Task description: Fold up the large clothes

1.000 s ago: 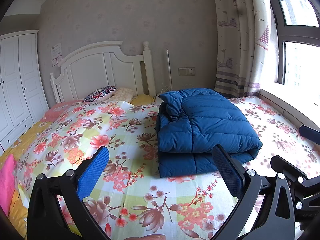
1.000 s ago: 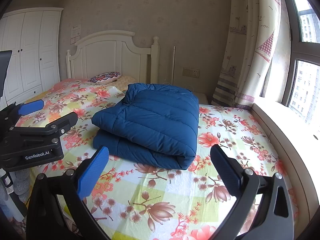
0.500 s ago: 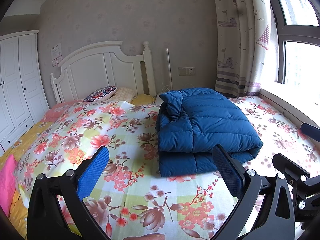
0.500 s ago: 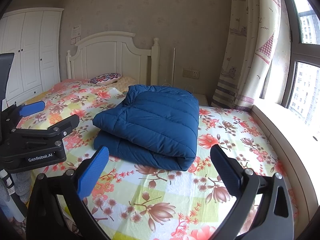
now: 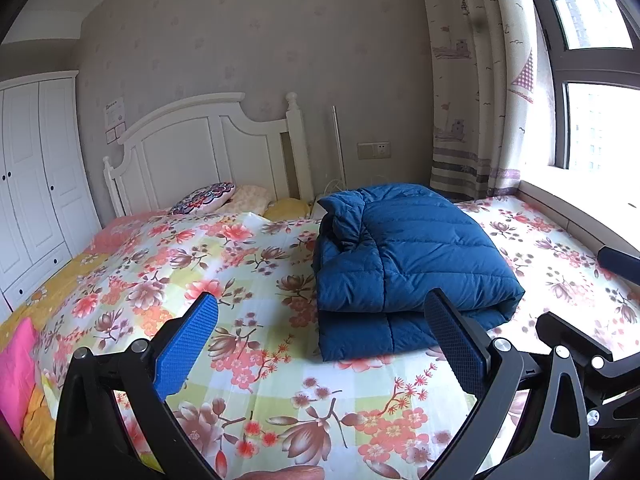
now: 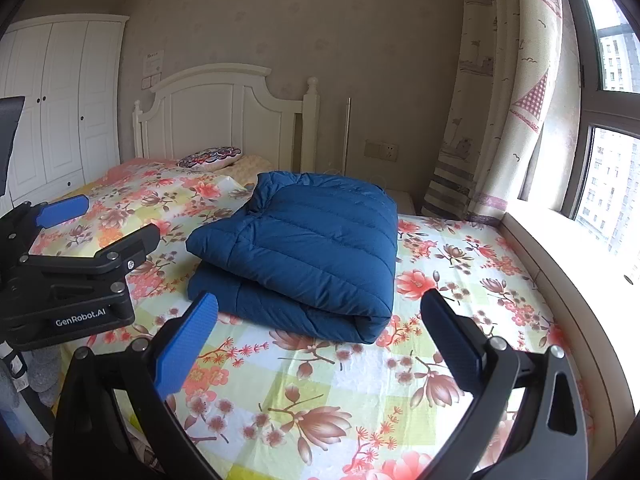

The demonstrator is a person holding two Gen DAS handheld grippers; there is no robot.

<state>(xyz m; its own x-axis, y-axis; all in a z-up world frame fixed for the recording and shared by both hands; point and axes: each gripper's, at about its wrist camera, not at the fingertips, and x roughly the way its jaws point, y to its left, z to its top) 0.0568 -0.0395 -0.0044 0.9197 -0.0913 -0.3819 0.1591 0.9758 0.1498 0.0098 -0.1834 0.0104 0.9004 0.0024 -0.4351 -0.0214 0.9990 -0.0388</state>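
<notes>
A dark blue quilted down jacket [image 5: 404, 260] lies folded in a thick stack on the floral bed sheet [image 5: 224, 276]. It also shows in the right wrist view [image 6: 308, 248]. My left gripper [image 5: 324, 336] is open and empty, held above the sheet just short of the jacket's near edge. My right gripper [image 6: 320, 336] is open and empty, also just short of the jacket. The left gripper's body shows in the right wrist view [image 6: 68, 264] to the left of the jacket.
A white headboard [image 5: 208, 148] and pillows [image 5: 204, 198] stand at the far end of the bed. A white wardrobe [image 5: 32, 184] is on the left. A curtain [image 6: 500, 120] and window sill [image 6: 560, 264] run along the right side.
Both grippers have drifted slightly back and up from the jacket. The jacket has not moved and both grippers stay open.
</notes>
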